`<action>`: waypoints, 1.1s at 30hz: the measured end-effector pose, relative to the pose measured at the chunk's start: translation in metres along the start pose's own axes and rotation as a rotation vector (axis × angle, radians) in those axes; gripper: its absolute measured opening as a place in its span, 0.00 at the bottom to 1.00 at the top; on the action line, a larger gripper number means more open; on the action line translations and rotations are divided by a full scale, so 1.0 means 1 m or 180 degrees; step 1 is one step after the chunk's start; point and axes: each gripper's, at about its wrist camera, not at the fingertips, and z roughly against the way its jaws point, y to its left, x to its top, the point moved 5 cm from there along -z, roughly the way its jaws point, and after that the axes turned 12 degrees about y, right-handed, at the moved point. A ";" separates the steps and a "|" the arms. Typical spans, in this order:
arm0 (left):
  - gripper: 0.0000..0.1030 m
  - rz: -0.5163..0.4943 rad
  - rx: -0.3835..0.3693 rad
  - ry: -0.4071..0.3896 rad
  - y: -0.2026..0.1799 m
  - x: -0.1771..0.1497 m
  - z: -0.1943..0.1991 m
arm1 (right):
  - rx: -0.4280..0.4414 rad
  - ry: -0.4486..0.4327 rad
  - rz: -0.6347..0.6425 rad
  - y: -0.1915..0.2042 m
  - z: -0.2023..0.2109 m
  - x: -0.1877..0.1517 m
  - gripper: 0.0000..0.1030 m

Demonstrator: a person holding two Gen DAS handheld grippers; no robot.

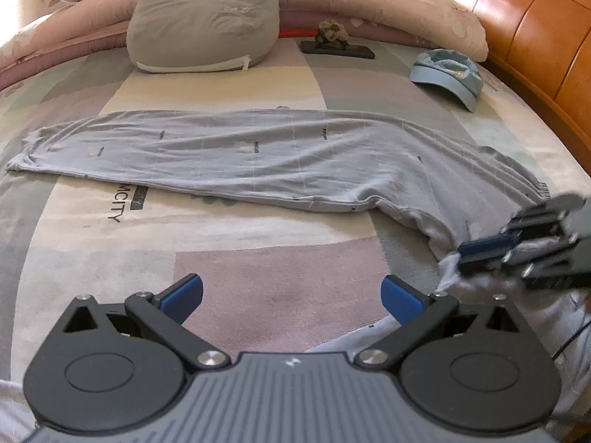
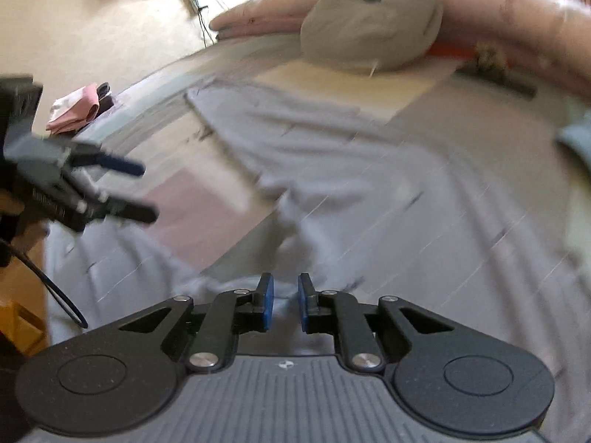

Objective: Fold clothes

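Grey trousers (image 1: pixel 258 155) lie stretched across the patterned bedsheet (image 1: pixel 240 85), one leg running left and the waist end bunched at the right. My left gripper (image 1: pixel 291 295) hovers open over bare sheet in front of them, nothing between its fingers; in the right wrist view it shows at the left (image 2: pixel 122 192). My right gripper (image 2: pixel 284 302) is over the waist end of the trousers (image 2: pixel 351 170), its blue pads a narrow gap apart with pale cloth showing beneath. That view is motion-blurred. In the left wrist view the right gripper (image 1: pixel 480 254) sits blurred at the cloth's right edge.
A grey cat-face cushion (image 1: pixel 207 18) and a rolled pink quilt (image 1: pixel 406 7) line the far side. A blue cap (image 1: pixel 448 74) and a dark flat object (image 1: pixel 336 50) lie beyond the trousers. A wooden headboard (image 1: pixel 535 37) bounds the right. Pink folded cloth (image 2: pixel 74 110) sits off the bed.
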 end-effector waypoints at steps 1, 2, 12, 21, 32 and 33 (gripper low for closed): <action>0.99 -0.0022 -0.0024 -0.0002 0.001 0.002 0.000 | -0.0046 -0.0047 -0.0057 0.004 -0.001 -0.002 0.25; 0.99 -0.0044 -0.0048 -0.0003 0.002 0.003 0.000 | -0.0046 -0.0089 -0.0109 0.007 0.002 -0.003 0.28; 0.99 -0.0095 -0.0198 -0.0099 0.034 0.028 -0.001 | -0.0086 -0.0474 -0.1051 -0.009 0.050 -0.020 0.28; 0.99 -0.0325 -0.0245 -0.0271 0.074 0.053 -0.002 | -0.0359 -0.0379 -0.1146 0.001 0.041 0.024 0.34; 0.99 -0.0430 -0.0307 -0.0336 0.113 0.081 -0.032 | -0.0521 0.0041 -0.0669 0.012 -0.032 0.139 0.53; 0.99 -0.0468 -0.0342 -0.0380 0.114 0.087 -0.033 | -0.0532 0.0069 -0.0624 0.010 -0.037 0.149 0.53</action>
